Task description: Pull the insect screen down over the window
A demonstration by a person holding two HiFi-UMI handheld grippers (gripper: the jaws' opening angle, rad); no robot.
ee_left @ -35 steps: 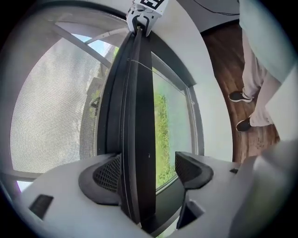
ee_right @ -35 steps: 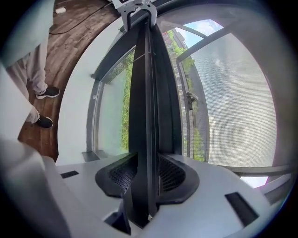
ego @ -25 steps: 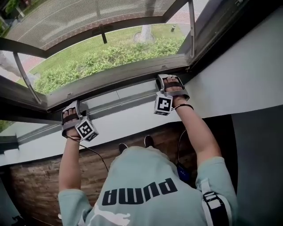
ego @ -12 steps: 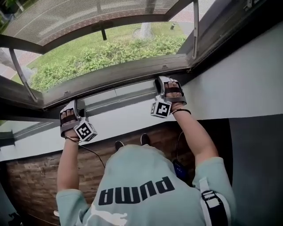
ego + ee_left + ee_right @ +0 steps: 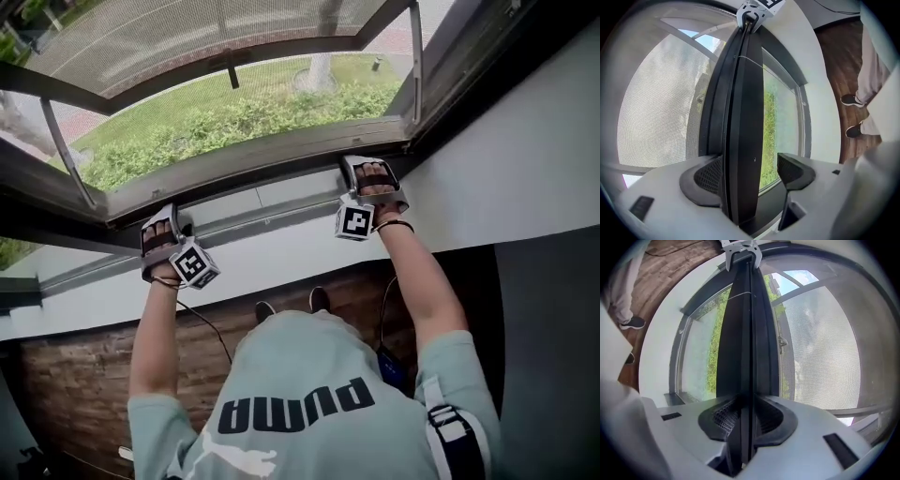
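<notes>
At the window, right gripper just pinched its jaws onto the dark rail; left gripper straddled it, jaws spread, so the pull looked half-ready.

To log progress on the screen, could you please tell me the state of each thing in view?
insect screen: mesh covers only the window top; greenery bare below.
dark bar: between both grippers' jaws.
left gripper: open around it.
right gripper: just closed, shut on the dark bar.

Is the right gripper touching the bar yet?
Touching. In the right gripper view, the right gripper has just been closing its jaws, and both pads press on the bar between them.
</notes>
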